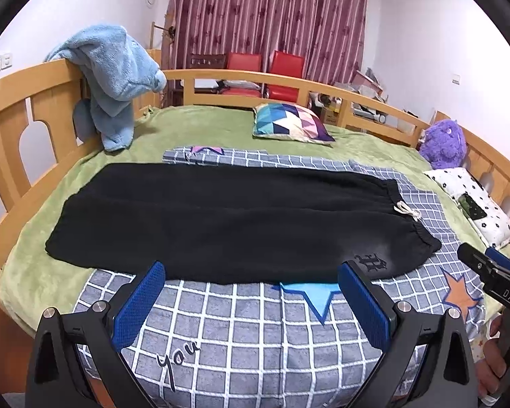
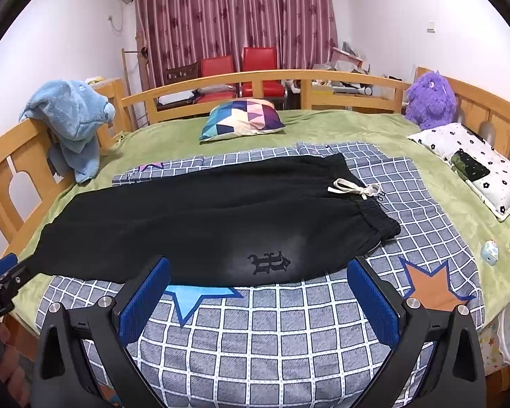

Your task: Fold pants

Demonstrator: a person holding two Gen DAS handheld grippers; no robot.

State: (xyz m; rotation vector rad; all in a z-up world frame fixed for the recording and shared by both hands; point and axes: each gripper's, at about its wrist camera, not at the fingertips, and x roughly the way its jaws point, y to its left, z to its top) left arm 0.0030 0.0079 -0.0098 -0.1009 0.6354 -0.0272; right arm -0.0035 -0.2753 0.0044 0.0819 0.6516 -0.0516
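Black pants (image 1: 221, 217) lie flat across a grey checked quilt (image 1: 255, 333), legs to the left, waistband with a white drawstring (image 1: 406, 210) to the right. They also show in the right wrist view (image 2: 204, 224), drawstring (image 2: 353, 188) at right. My left gripper (image 1: 251, 272) is open and empty, just short of the pants' near edge. My right gripper (image 2: 258, 268) is open and empty, near the hem by the embroidered logo (image 2: 268, 261). Its tip shows in the left wrist view (image 1: 486, 268).
The quilt lies on a green blanket (image 1: 34, 272) on a bed with wooden rails (image 1: 289, 81). A patterned cushion (image 1: 290, 122), a purple plush (image 1: 443, 142), a white flowered pillow (image 1: 472, 200) and a blue plush towel (image 1: 115, 78) sit around it. A small blue object (image 2: 489, 251) lies at right.
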